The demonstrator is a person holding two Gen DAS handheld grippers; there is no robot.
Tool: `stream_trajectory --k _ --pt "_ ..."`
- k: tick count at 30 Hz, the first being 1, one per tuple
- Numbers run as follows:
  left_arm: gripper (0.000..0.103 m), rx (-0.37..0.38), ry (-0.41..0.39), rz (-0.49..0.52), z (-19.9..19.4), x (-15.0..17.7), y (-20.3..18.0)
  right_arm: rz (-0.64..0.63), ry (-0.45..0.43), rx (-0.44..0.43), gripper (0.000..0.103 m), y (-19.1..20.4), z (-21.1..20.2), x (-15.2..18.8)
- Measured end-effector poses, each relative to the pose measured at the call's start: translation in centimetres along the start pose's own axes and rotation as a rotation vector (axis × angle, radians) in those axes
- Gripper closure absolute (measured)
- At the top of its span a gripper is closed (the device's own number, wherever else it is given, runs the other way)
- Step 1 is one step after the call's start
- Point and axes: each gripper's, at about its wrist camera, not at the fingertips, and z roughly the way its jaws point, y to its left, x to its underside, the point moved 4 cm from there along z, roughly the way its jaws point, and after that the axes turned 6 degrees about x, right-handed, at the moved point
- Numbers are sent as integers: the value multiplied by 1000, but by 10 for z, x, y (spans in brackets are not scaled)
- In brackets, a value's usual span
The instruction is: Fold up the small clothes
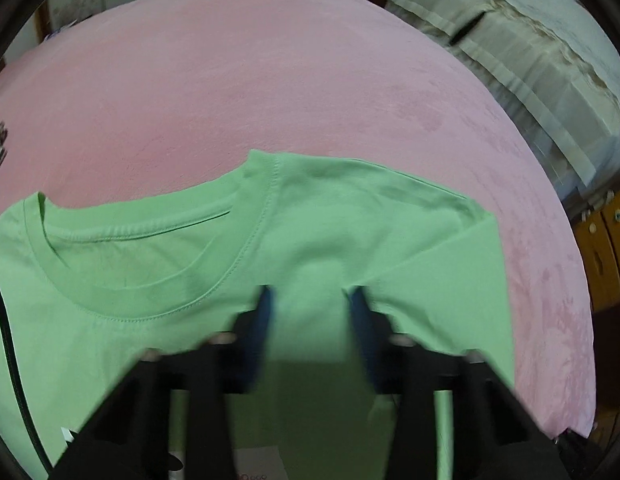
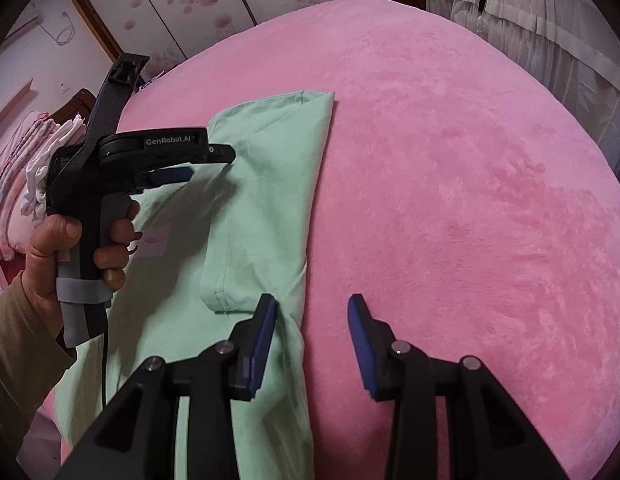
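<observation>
One lengthwise fold looks finished on the green T-shirt [image 1: 329, 232], which lies flat on the pink bed cover [image 1: 270, 80]. The sleeve [image 2: 230, 272] on the side nearest the right gripper [image 2: 311, 308] is turned in over the body and gives a straight edge. The far side, the collar [image 1: 150, 292] end and the crosswise folds appear still to be done, so I judge the task roughly a third along. The left gripper [image 1: 311, 300], held in a hand [image 2: 74, 248], has its jaws apart. Their blurred tips are down on the cloth, with a band of shirt between them and the collar just outside the left-hand jaw. The right gripper's jaws stand spread and hold nothing; one jaw hangs over the folded edge, the other over bare cover. The left gripper's housing reads "GenRobot.AI". A pale label [image 2: 152, 242] on the shirt carries faint writing too small to read.
</observation>
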Motion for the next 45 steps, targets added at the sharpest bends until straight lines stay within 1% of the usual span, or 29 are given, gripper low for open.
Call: stream_trajectory --k 3,5,6,8,11,13,15,18,20,22,24,25,27,29,30,31,32,34,35,36,37,38,39,42,45 --pt "99 -32 -15 48 -1 2 -5 -10 -5 15 65 1 0 3" --pt "99 -53 -16 43 0 1 -3 -13 2 23 65 0 2 4" --pt "98 -51 -7 26 -1 0 0 -11 6 23 65 0 3 5" --pt "97 -11 -1 -22 -10 2 2 -7 10 15 65 -1 0 5" --pt "91 71 2 -25 -31 17 -3 -18 -7 7 65 -1 -10 5" --pt "89 127 30 -15 -40 36 -11 -45 -21 26 65 -1 -16 6" --pt "89 173 86 -22 -41 60 -19 -71 -25 37 65 1 -19 9" --pt "89 235 153 -31 -38 96 -35 -97 -24 28 65 4 -19 13" --pt "89 249 157 -32 -37 106 -44 -111 -24 36 65 6 -17 15" --pt "89 252 132 -41 -36 108 -50 -112 -20 36 65 7 -13 15" --pt "89 274 119 -85 -32 106 -56 -109 -22 39 65 7 -11 14" --pt "89 283 115 -101 -31 105 -56 -105 -24 41 65 7 -9 12" --pt "89 271 116 -106 -27 108 -59 -104 -25 40 65 8 -7 11" --pt "89 281 113 -119 -31 109 -64 -107 -31 51 67 10 -5 11" --pt "89 291 102 -128 -29 104 -71 -111 -35 55 69 10 -4 11" --pt "89 298 88 -133 -34 104 -71 -117 -35 58 75 11 -4 11" --pt "88 300 79 -137 -34 105 -74 -120 -34 56 83 12 -3 11" --pt "88 308 68 -149 -39 105 -73 -125 -31 48 88 13 -2 11" --pt "87 311 62 -152 -43 105 -70 -129 -31 52 88 13 -2 12" --pt "83 313 59 -151 -45 106 -70 -130 -32 53 88 13 -2 12" --pt "81 323 65 -150 -46 108 -69 -126 -31 50 88 13 -2 12" --pt "77 333 75 -153 -48 110 -66 -122 -29 46 88 13 -2 12" --pt "76 345 86 -156 -46 113 -65 -119 -29 43 88 12 -2 11" --pt "75 338 100 -157 -37 117 -69 -107 -29 29 88 12 -2 11" --pt "77 362 109 -173 -30 120 -70 -102 -29 21 88 12 -3 12"
